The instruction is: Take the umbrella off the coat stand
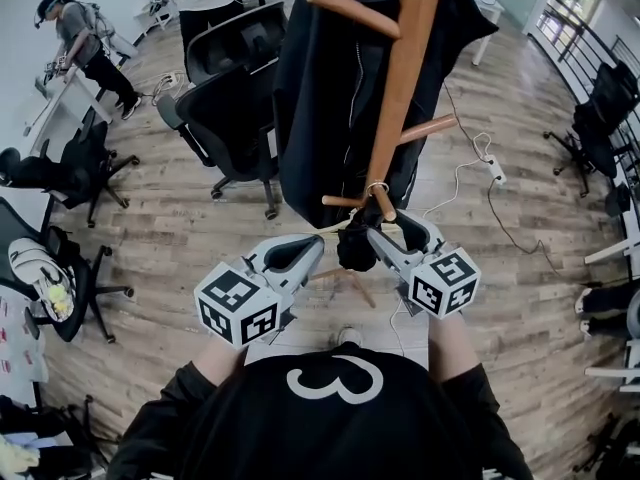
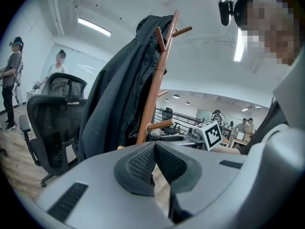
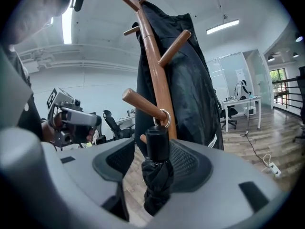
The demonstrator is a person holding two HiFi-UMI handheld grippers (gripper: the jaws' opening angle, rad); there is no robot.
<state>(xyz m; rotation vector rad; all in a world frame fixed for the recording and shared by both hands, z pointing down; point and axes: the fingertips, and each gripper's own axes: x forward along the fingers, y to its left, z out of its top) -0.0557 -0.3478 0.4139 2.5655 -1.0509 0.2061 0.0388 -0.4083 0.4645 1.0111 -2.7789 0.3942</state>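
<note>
A wooden coat stand (image 1: 405, 78) carries a black jacket (image 1: 330, 98) on its upper pegs. A folded black umbrella (image 1: 356, 248) hangs by a metal ring (image 3: 164, 118) from a low peg (image 3: 140, 104). My right gripper (image 1: 388, 223) is open, and the umbrella's handle (image 3: 157, 149) stands upright between its jaws, with a gap at the left pad. My left gripper (image 1: 318, 243) is shut on nothing, just left of the umbrella. In the left gripper view the stand's pole (image 2: 152, 94) and the jacket (image 2: 114, 104) rise ahead of that gripper (image 2: 155, 147).
Black office chairs (image 1: 235, 98) stand close behind and to the left of the stand. A white power strip (image 1: 495, 171) with its cable lies on the wooden floor to the right. People (image 1: 80, 33) work at desks at the far left.
</note>
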